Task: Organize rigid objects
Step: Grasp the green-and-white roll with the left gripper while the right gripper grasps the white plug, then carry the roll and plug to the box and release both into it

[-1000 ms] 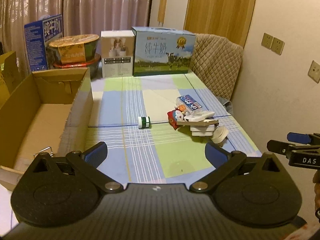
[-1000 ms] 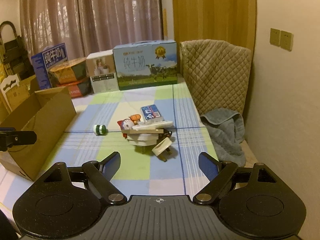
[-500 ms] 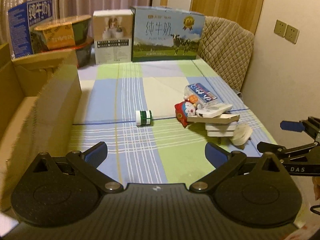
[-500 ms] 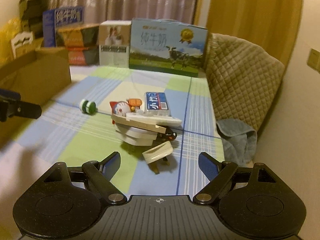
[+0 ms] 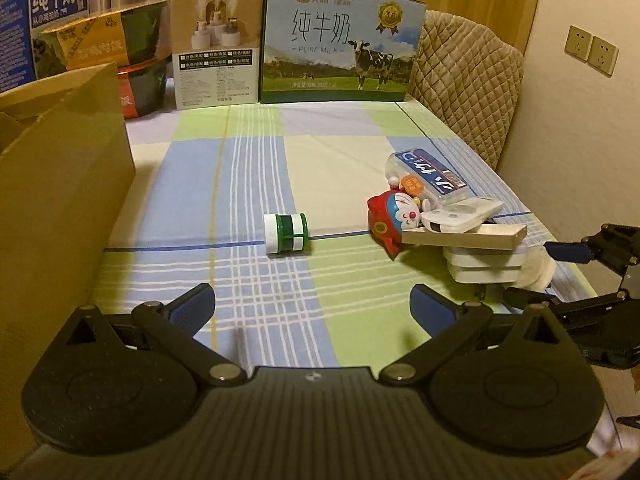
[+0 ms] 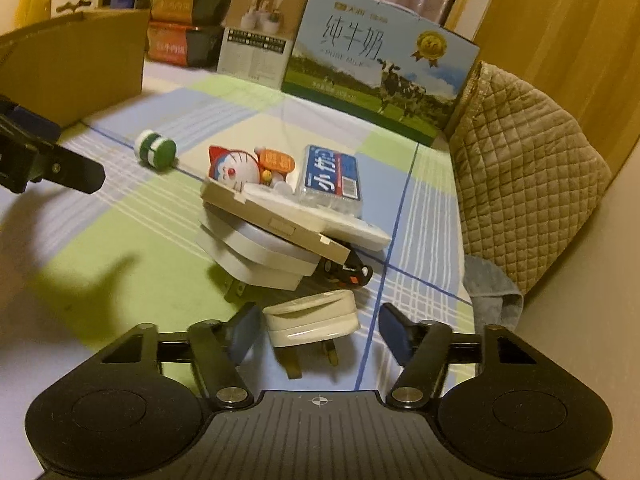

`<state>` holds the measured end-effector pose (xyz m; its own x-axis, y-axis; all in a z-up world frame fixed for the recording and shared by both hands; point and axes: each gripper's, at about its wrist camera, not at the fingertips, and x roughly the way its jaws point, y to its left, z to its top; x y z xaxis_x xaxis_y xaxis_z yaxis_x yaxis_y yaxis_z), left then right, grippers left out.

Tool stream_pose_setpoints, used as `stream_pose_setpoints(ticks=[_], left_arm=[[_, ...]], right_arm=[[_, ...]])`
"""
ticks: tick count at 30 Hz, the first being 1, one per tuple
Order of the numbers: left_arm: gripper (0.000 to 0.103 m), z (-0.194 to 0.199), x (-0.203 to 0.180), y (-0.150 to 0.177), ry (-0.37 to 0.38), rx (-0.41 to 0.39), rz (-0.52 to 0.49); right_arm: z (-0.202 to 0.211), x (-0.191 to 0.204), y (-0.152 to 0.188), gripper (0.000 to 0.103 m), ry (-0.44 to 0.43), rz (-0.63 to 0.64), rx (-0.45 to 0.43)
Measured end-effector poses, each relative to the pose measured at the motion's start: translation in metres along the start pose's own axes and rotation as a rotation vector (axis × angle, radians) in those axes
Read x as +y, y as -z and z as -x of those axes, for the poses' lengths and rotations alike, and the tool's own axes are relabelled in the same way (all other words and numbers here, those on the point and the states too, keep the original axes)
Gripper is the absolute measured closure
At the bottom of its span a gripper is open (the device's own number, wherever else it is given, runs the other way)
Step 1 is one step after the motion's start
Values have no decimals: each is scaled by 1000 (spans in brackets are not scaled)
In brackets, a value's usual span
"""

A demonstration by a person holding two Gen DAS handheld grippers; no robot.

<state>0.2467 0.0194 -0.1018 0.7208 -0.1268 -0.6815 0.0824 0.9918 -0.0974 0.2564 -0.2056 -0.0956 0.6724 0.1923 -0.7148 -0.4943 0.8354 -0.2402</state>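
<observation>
A pile of rigid items lies on the checked tablecloth: a Doraemon toy (image 5: pixel 396 210), a clear blue-labelled case (image 5: pixel 428 174), a tan flat box (image 5: pixel 464 237) on white adapters (image 5: pixel 482 268). A green-and-white spool (image 5: pixel 286 234) lies apart to the left. A white plug (image 6: pixel 311 320) lies between the open fingers of my right gripper (image 6: pixel 316 332), untouched as far as I can tell. My left gripper (image 5: pixel 312 308) is open and empty, short of the spool. The right gripper also shows in the left wrist view (image 5: pixel 560 276).
An open cardboard box (image 5: pixel 60 200) stands at the left. A milk carton (image 5: pixel 340 44), a white product box (image 5: pixel 218 48) and noodle bowls (image 5: pixel 116 48) line the back. A quilted chair back (image 5: pixel 468 80) and a grey towel (image 6: pixel 492 292) are at the right.
Both grippers have moved forward and lower toward the table. The right gripper has come up around the white plug. The left gripper has neared the spool.
</observation>
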Motion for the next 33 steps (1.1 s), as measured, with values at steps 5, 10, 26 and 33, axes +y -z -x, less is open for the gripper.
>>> stream_pose_setpoints(ticks=[5,10,26,33], left_arm=[[1,-11,1,-3,2,-9,-7],[7,-26,4,-8,-15,-21,-12],[76,-63,6,-20,-84,-37,-35],[76,-18,2,-4,-55,1,-14]], right_arm=[[0,1,-1,54,1,-28,-7],[8,-1,-4,54,19,-90,-29],[14,-9,4,55,80,-240,-2],[34,-8,3,55,77,-283,-6]])
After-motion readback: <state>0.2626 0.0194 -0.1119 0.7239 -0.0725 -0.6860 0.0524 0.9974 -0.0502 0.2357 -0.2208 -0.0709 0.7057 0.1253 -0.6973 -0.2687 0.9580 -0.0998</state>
